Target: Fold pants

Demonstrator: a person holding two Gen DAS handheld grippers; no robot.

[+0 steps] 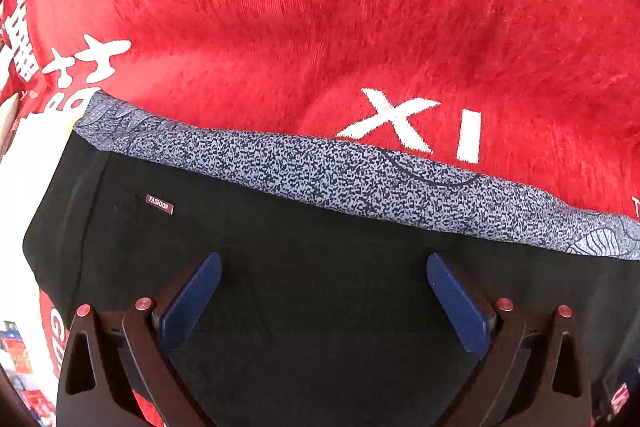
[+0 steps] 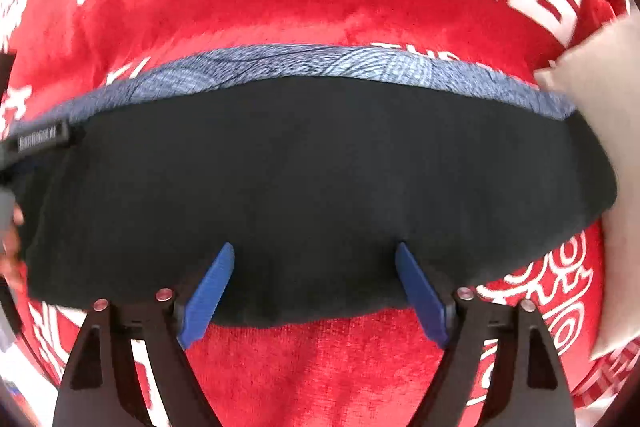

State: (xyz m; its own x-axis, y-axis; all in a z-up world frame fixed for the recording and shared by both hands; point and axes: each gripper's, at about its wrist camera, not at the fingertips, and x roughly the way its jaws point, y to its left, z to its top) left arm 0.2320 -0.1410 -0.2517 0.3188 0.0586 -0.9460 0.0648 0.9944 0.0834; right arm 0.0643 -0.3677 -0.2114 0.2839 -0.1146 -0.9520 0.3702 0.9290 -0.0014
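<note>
While both tools point steeply down at the bed, the left gripper [image 1: 324,263] hangs w/ its blue pads [image 1: 192,301] spread wide, nothing pinched between them, black fabric under the gap. The right gripper [image 2: 315,253] is likewise spread wide, its blue fingers [image 2: 208,295] over the near hem of the folded pants [image 2: 312,187], not clamping the cloth; whether the tips touch it can't be told.

The black pants lie folded on a red blanket [image 2: 256,11] w/ white characters, and a grey speckled lining [image 1: 320,179] shows as a band along the far edge. In the left view a small "FASHION" tag [image 1: 159,204] sits on the black cloth left of the pads. In the right view a dark woven label [image 2: 38,139] sits at the pants' left end, and a beige pillow [image 2: 600,131] overlaps their right end.

The pants run out of frame at the bottom and right of the left view. At the left rim of the right view something blurred, maybe a hand, is cut off. Bottom-left of the left view holds small colourful bits, too smeared to name.
</note>
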